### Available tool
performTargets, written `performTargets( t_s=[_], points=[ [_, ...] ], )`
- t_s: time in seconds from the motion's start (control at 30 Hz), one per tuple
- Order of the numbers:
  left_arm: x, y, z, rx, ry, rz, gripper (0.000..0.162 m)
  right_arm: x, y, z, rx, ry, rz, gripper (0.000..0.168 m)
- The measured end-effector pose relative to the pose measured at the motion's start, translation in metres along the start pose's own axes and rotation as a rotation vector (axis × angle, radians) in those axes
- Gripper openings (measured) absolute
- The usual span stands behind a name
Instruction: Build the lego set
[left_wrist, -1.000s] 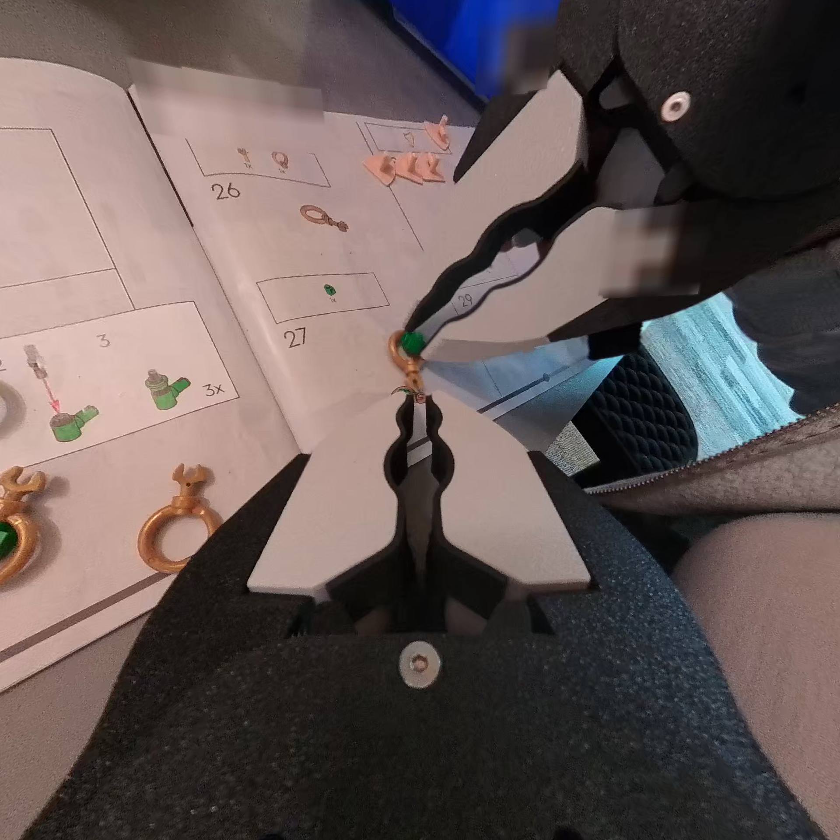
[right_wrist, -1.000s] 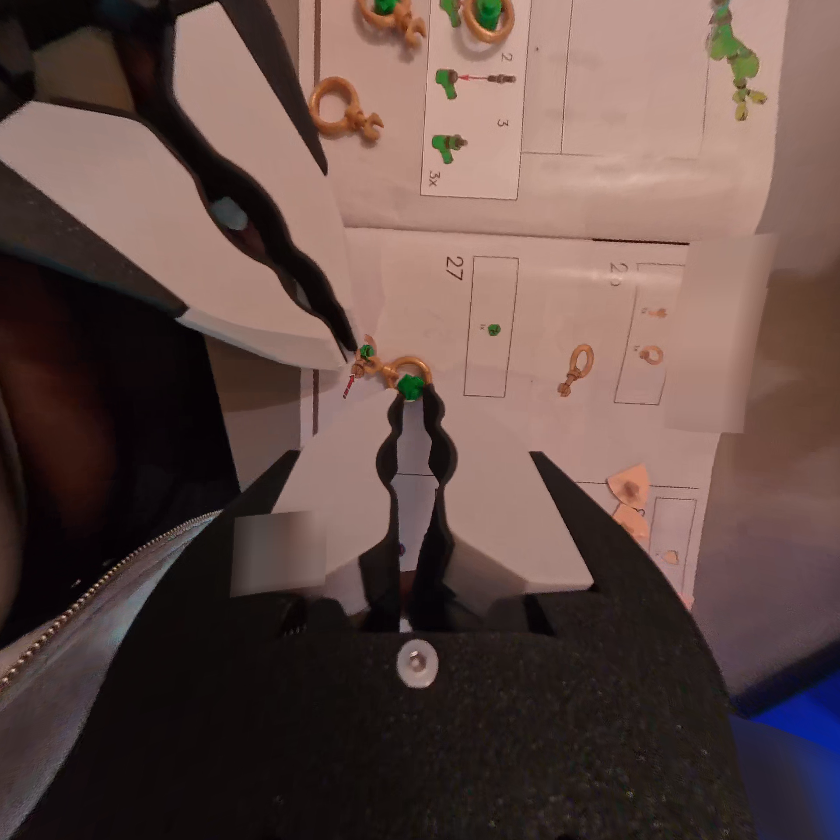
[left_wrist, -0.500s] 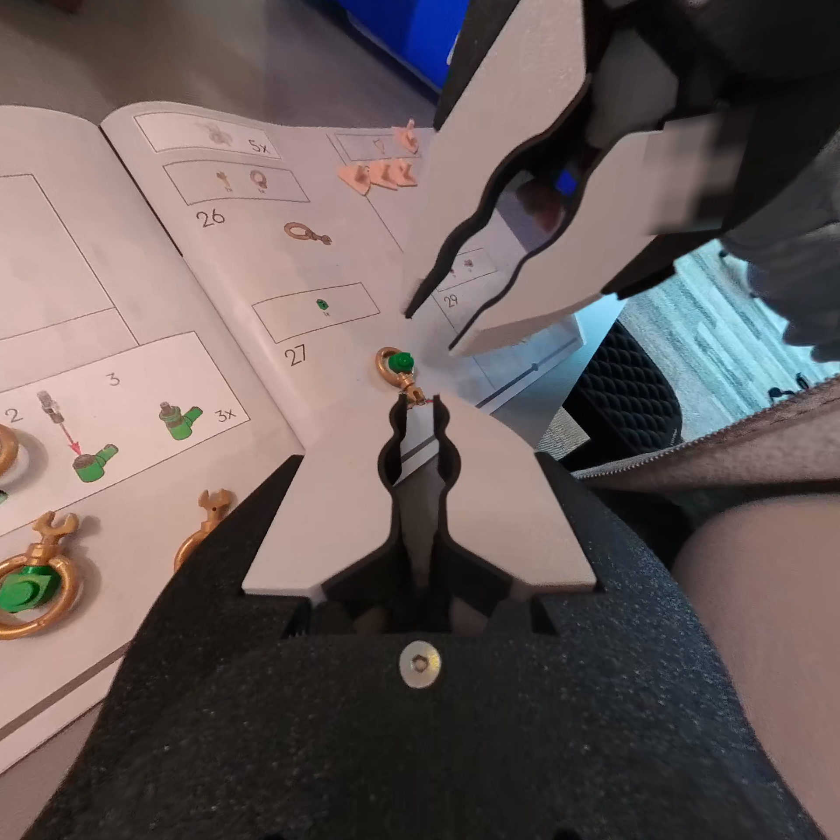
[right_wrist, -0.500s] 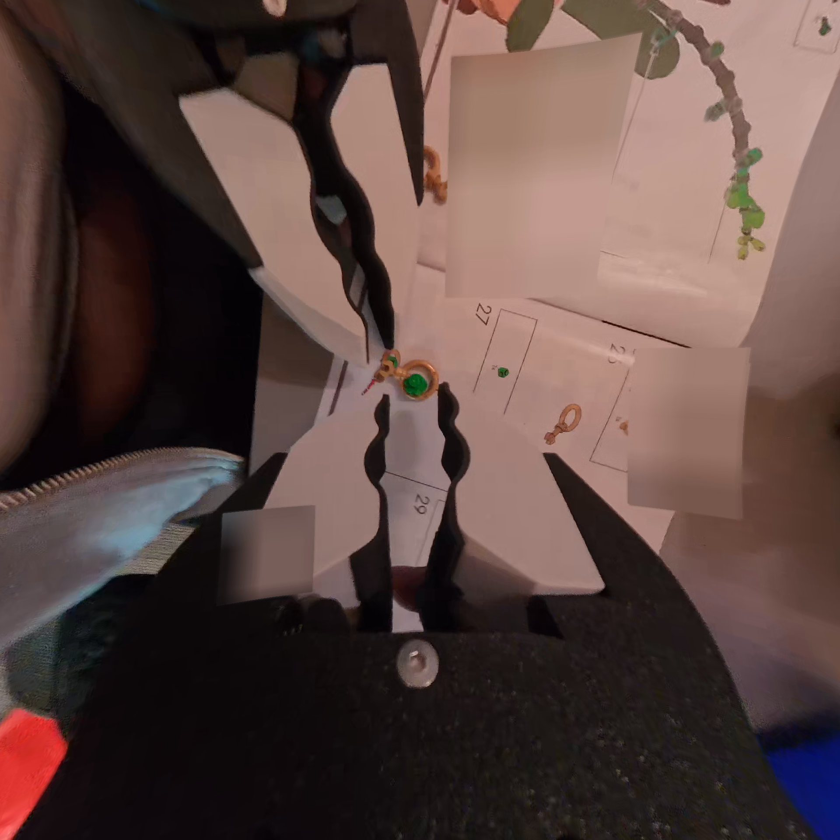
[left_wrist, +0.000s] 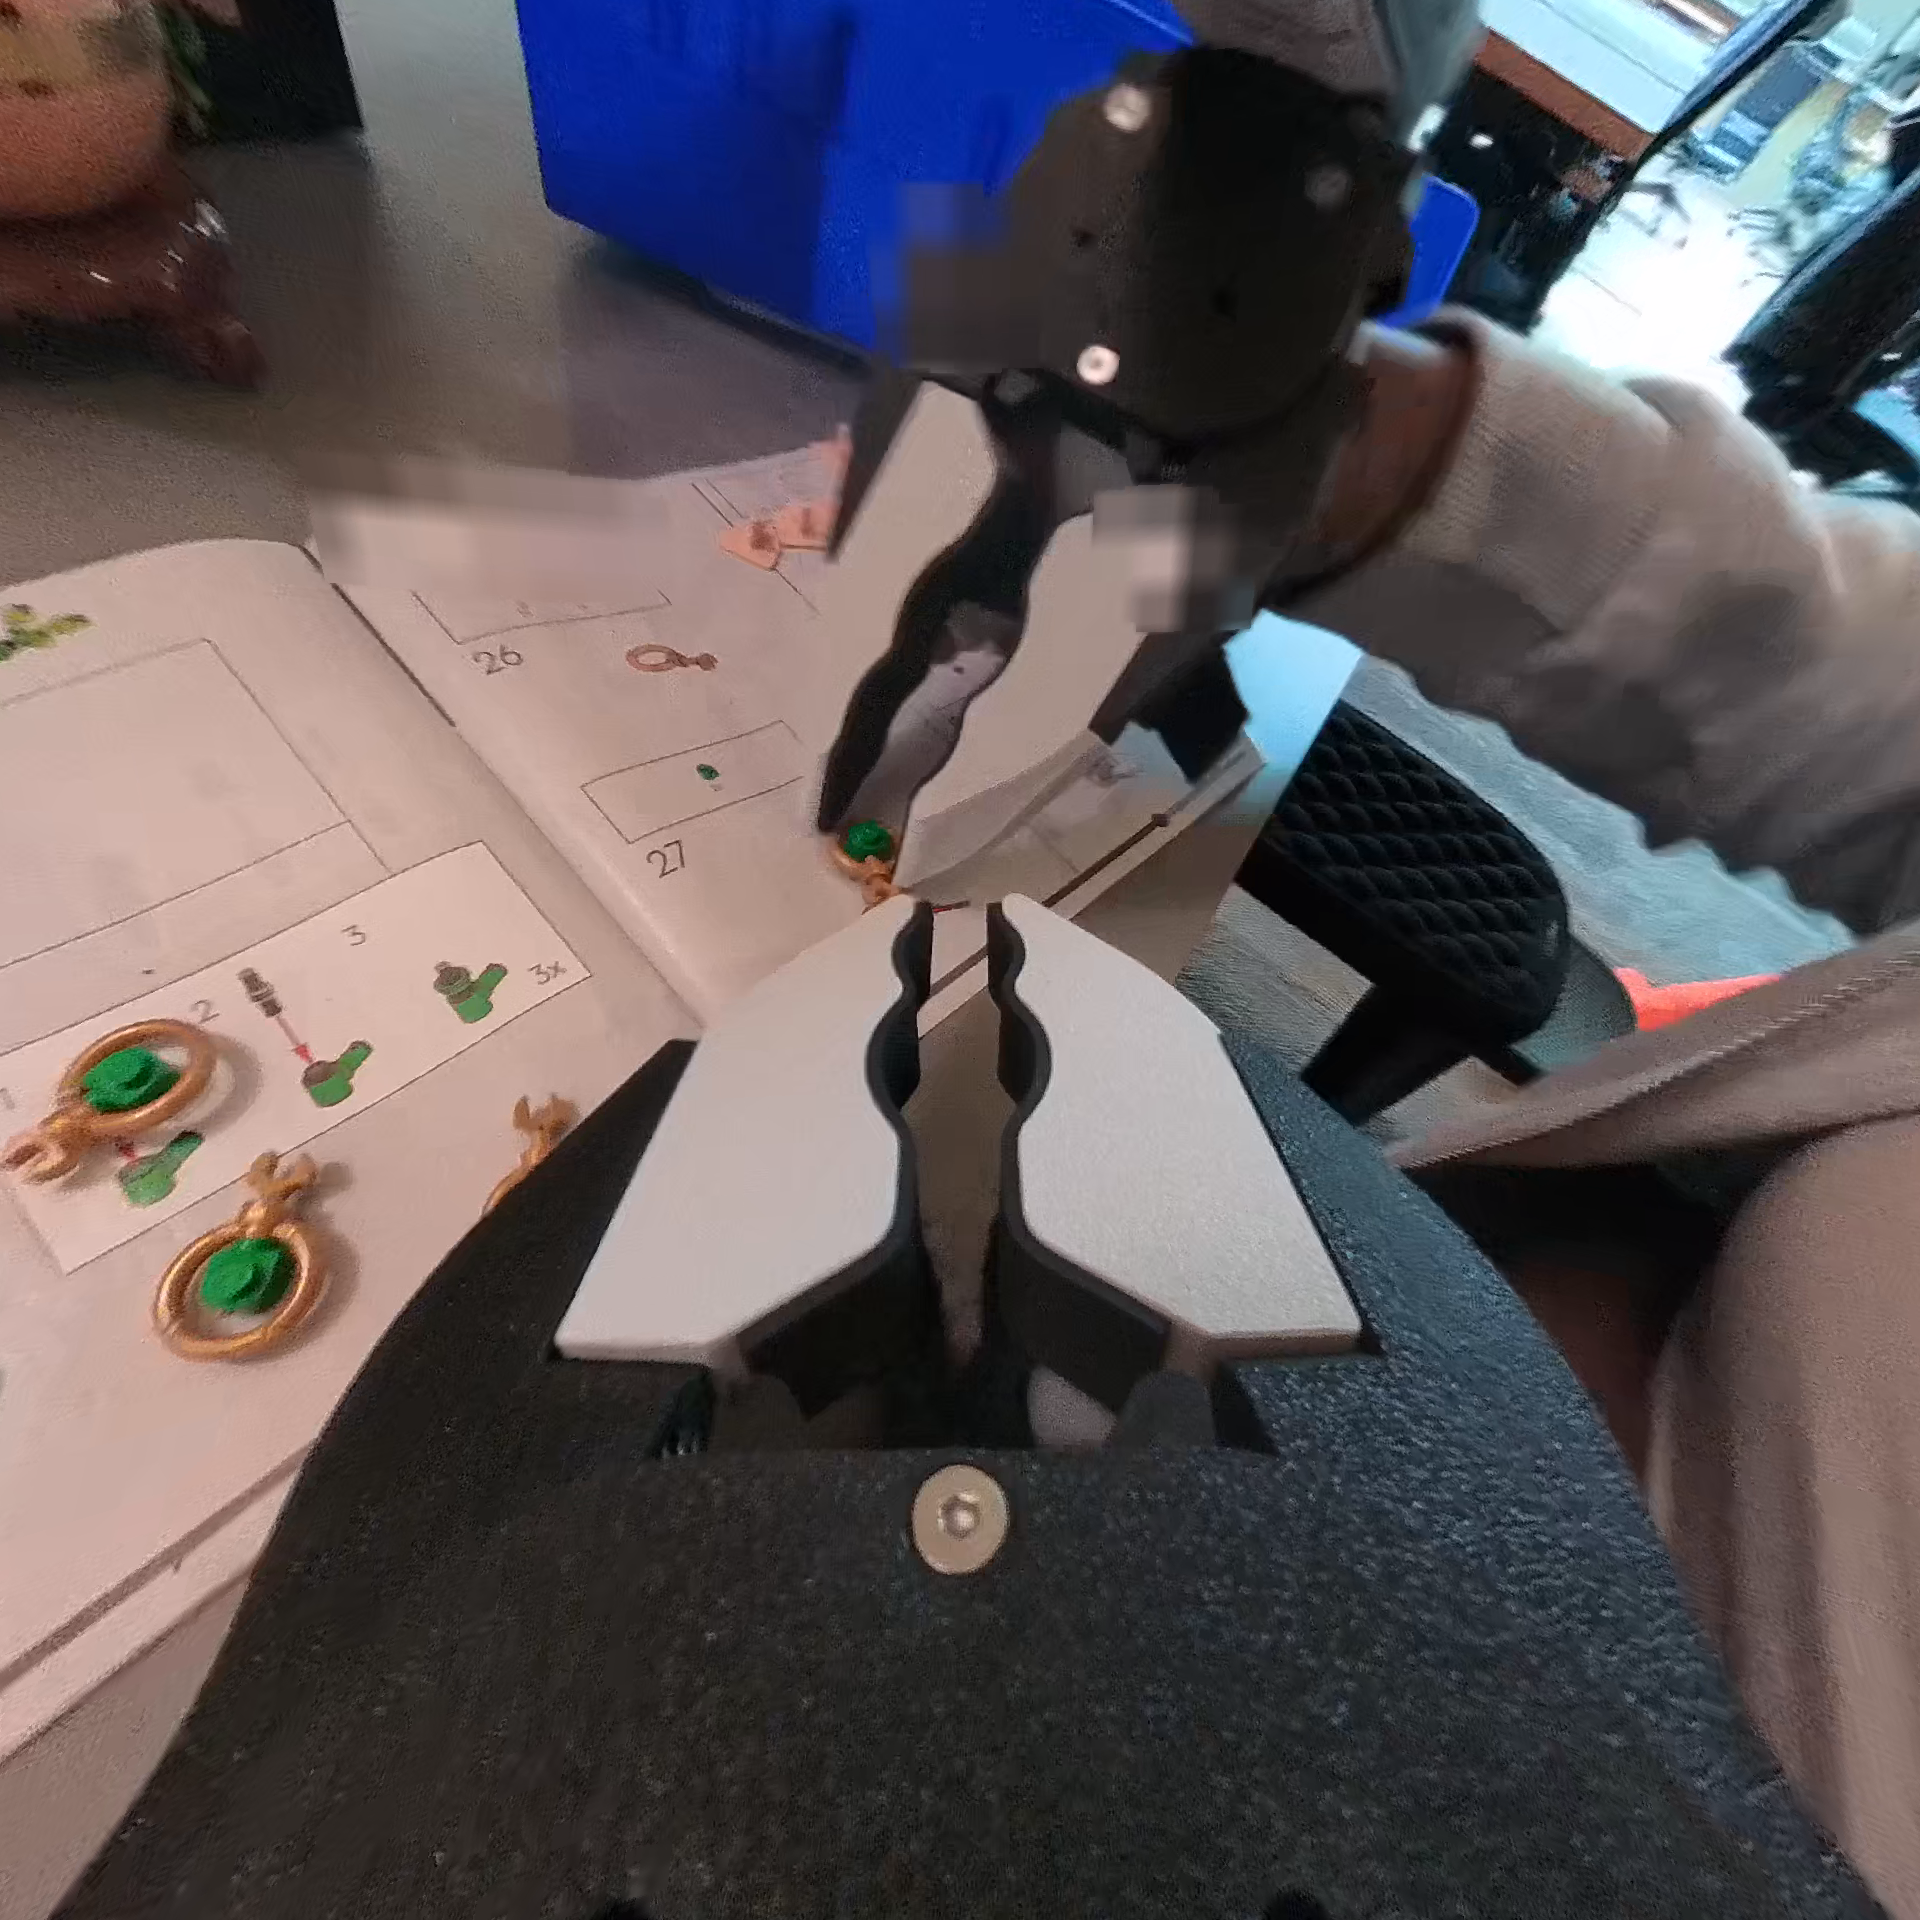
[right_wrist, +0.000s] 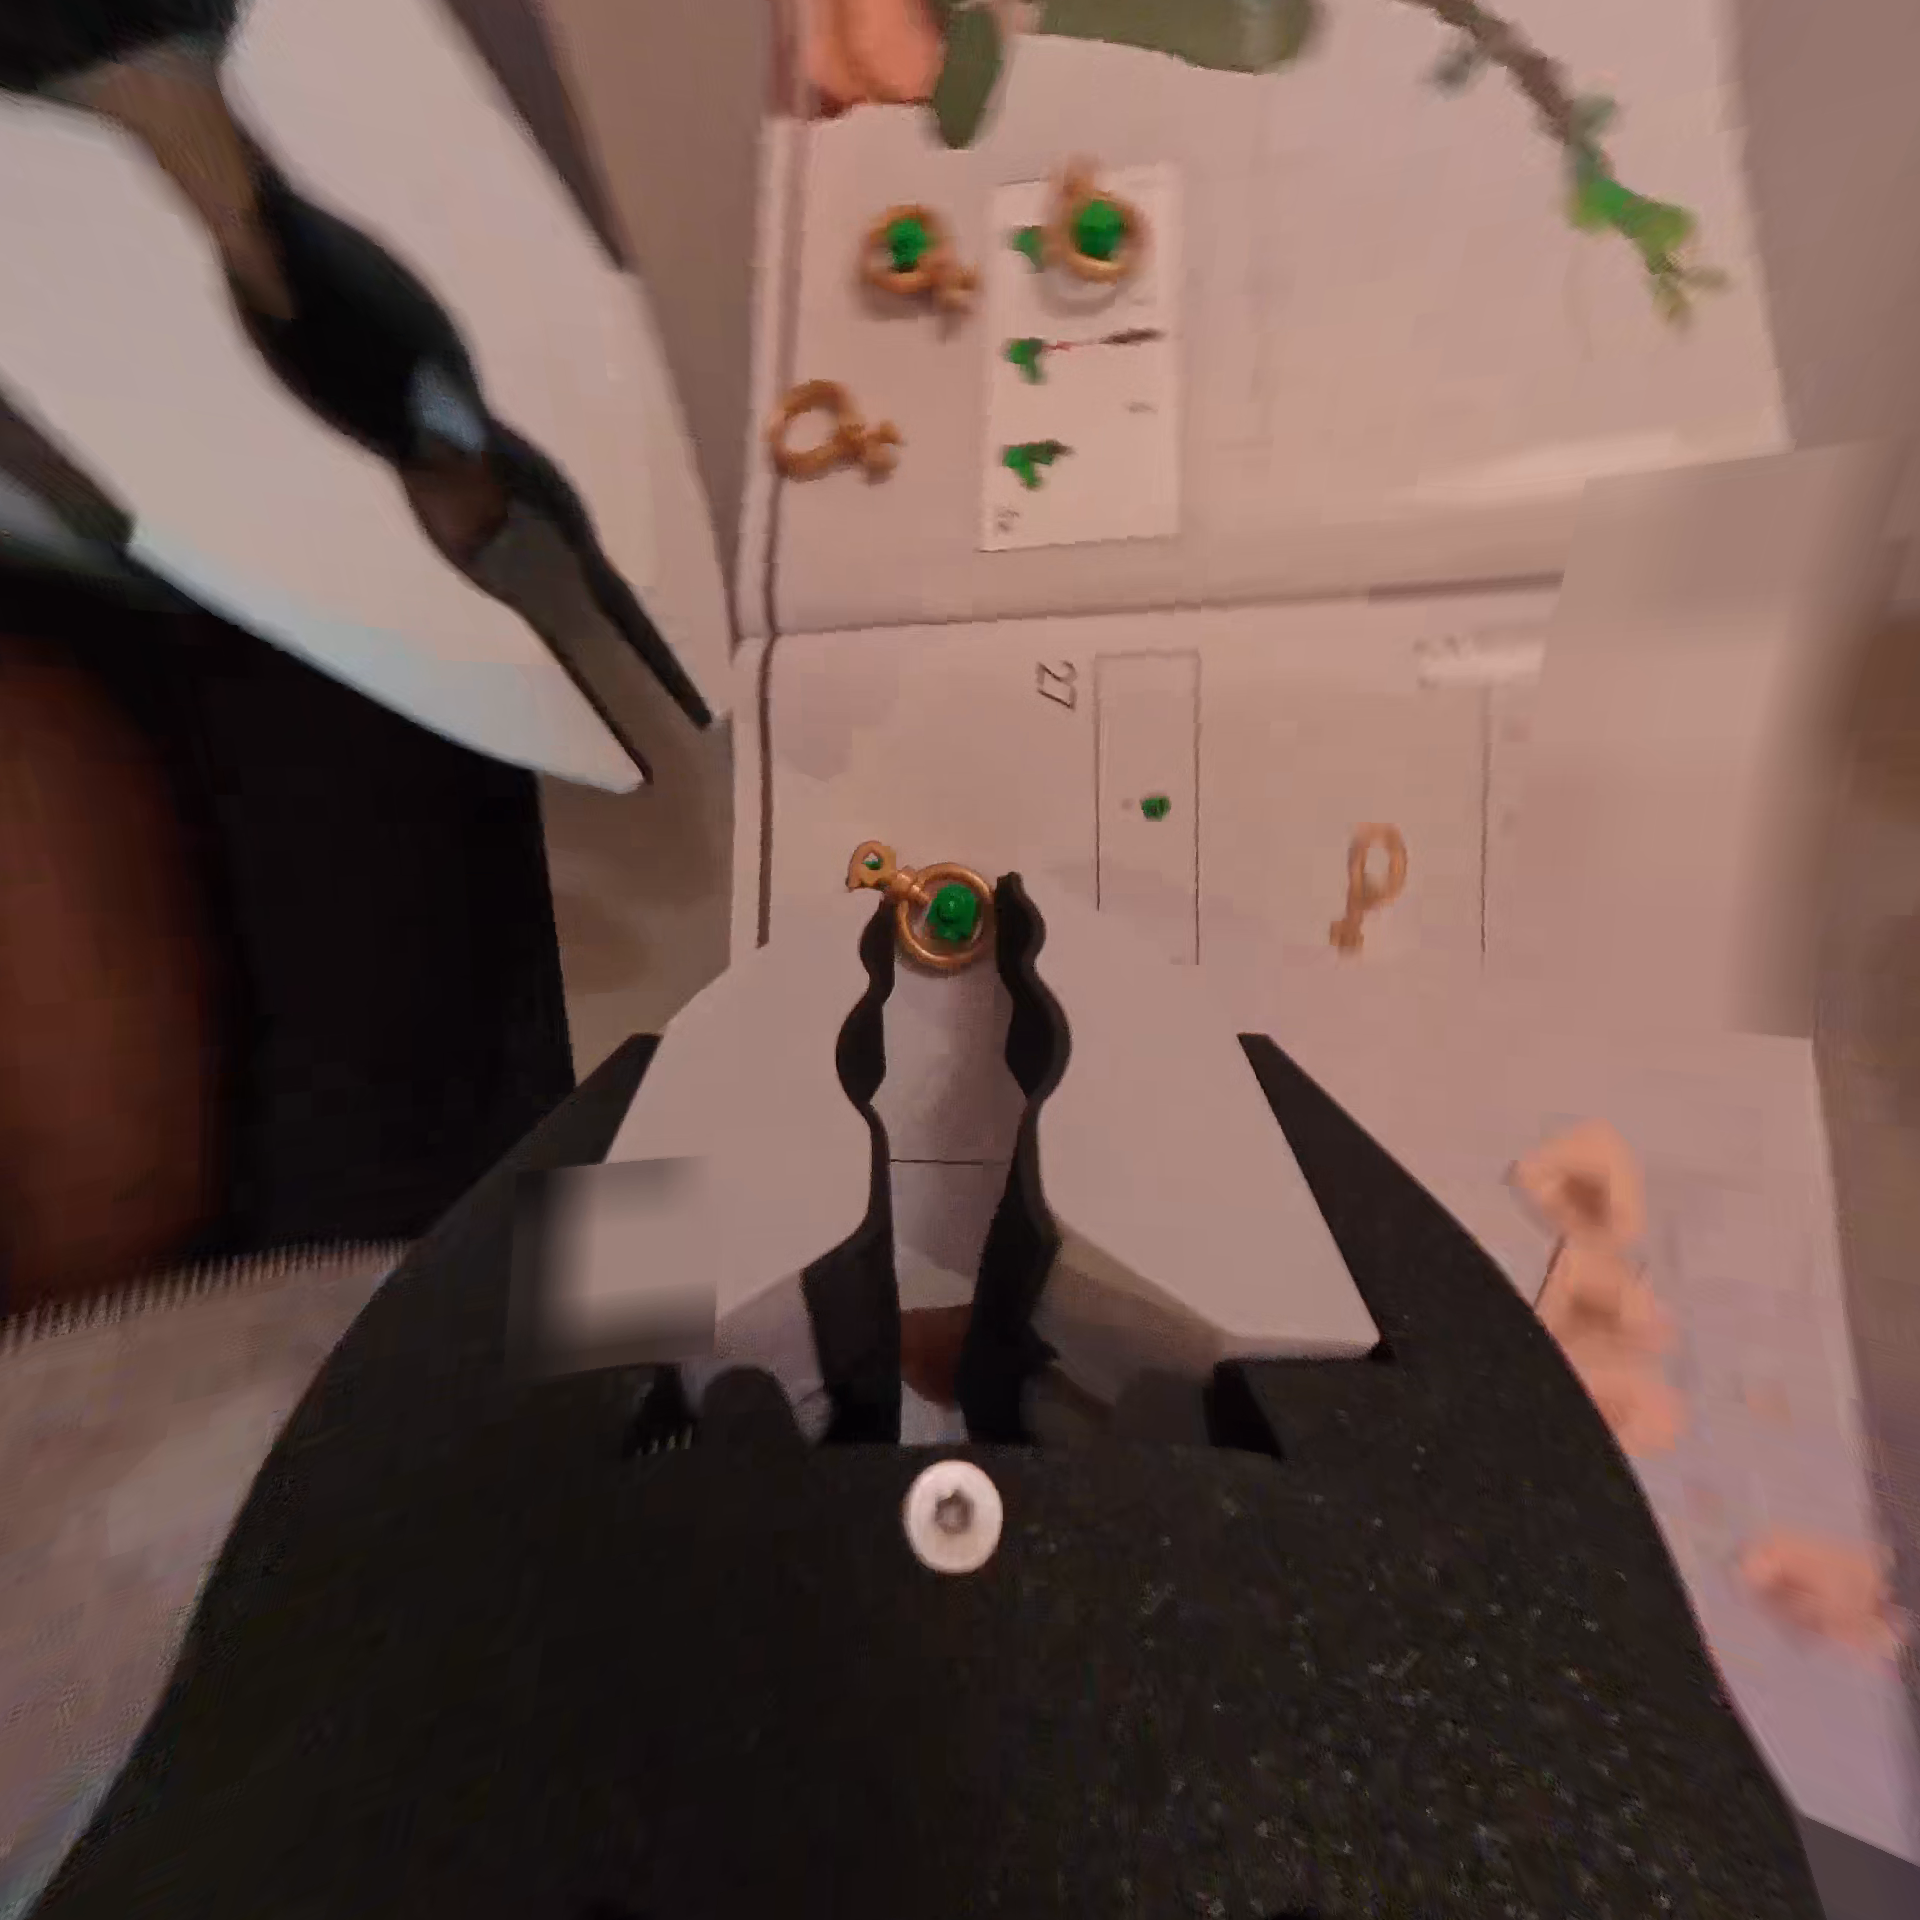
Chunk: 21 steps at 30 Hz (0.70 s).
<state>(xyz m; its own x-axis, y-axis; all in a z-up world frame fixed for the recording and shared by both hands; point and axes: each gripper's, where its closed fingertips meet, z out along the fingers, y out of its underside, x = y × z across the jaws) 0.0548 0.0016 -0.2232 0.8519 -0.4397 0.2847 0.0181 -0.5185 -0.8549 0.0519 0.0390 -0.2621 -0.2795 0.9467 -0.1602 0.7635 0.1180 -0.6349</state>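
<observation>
The left hand-held gripper (left_wrist: 956, 914) sits nearest in its own view, fingers a little apart with nothing between them, tips hovering over the near edge of the open instruction booklet (left_wrist: 260, 790) on the grey table (left_wrist: 436, 343). Just beyond those tips, on the booklet's right-hand page close to that near edge, lies a small gold ring with a green stud (left_wrist: 864, 844) seated in it. The right hand-held gripper (right_wrist: 940, 914) reaches down onto it; its fingers stand apart on either side of the ring, and whether they touch it cannot be told. To the left, near the booklet's near left corner, two more gold rings with green studs (left_wrist: 241, 1288) lie on the left-hand page, and an empty gold ring (left_wrist: 535, 1138) peeps out beside the left gripper's body. Farther back, near the far edge of the right-hand page, lie a few small peach-coloured pieces (left_wrist: 779, 535). Beyond the booklet, a blue bin (left_wrist: 748, 145) stands at the table's far side.
</observation>
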Motion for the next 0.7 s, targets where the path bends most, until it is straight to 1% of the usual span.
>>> performTargets(
  t_s=[0.07,0.1,0.13,0.17,0.2,0.27,0.3,0.33,0.37,0.4,0.47,0.5,0.53,0.6,0.63,0.67,0.7],
  points=[
    [-0.001,0.002,-0.001,0.004,-0.077,0.059,0.01,-0.004,0.005,-0.003,0.057,0.158,0.13,0.019],
    [-0.002,0.003,0.0,0.009,-0.118,0.097,0.01,-0.006,0.008,-0.005,0.08,0.234,0.163,0.02],
    [-0.001,0.003,0.002,0.017,-0.148,0.129,0.01,-0.007,0.01,-0.007,0.103,0.309,0.177,0.032],
    [0.002,0.005,0.003,0.019,-0.16,0.153,0.01,-0.006,0.01,-0.012,0.14,0.386,0.183,0.054],
    [0.006,0.007,0.006,0.015,-0.164,0.171,0.01,-0.006,0.007,-0.018,0.198,0.439,0.178,0.056],
    [0.011,0.013,0.01,0.019,-0.175,0.199,0.01,-0.01,-0.001,-0.038,0.364,0.499,0.169,0.053],
    [0.013,0.015,0.01,0.036,-0.182,0.21,0.01,-0.009,-0.004,-0.052,0.453,0.536,0.166,0.048],
    [0.015,0.017,0.008,0.06,-0.19,0.218,0.01,-0.011,-0.007,-0.067,0.561,0.56,0.143,0.042],
    [0.019,0.017,0.005,0.093,-0.189,0.223,0.009,-0.016,-0.015,-0.083,0.7,0.554,0.094,0.04],
    [0.026,0.014,-0.001,0.144,-0.158,0.228,0.009,-0.025,-0.022,-0.102,0.856,0.523,0.053,0.039],
    [0.046,-0.009,-0.019,0.33,-0.053,0.227,0.006,-0.051,-0.035,-0.15,1.165,0.39,-0.002,0.038],
    [0.054,-0.024,-0.032,0.419,-0.002,0.204,0.006,-0.063,-0.04,-0.173,1.291,0.338,-0.042,0.046],
    [0.061,-0.037,-0.046,0.484,0.053,0.173,0.005,-0.071,-0.043,-0.192,1.358,0.334,-0.073,0.053],
    [0.075,-0.053,-0.069,0.563,0.17,0.13,0.009,-0.086,-0.047,-0.209,1.358,0.392,-0.168,0.061],
    [0.081,-0.055,-0.078,0.577,0.213,0.137,0.015,-0.093,-0.049,-0.212,1.349,0.441,-0.211,0.066],
    [0.086,-0.055,-0.085,0.585,0.245,0.171,0.02,-0.104,-0.053,-0.213,1.355,0.475,-0.273,0.067],
    [0.089,-0.054,-0.091,0.598,0.258,0.225,0.029,-0.115,-0.056,-0.211,1.364,0.498,-0.332,0.07]
  ],
)
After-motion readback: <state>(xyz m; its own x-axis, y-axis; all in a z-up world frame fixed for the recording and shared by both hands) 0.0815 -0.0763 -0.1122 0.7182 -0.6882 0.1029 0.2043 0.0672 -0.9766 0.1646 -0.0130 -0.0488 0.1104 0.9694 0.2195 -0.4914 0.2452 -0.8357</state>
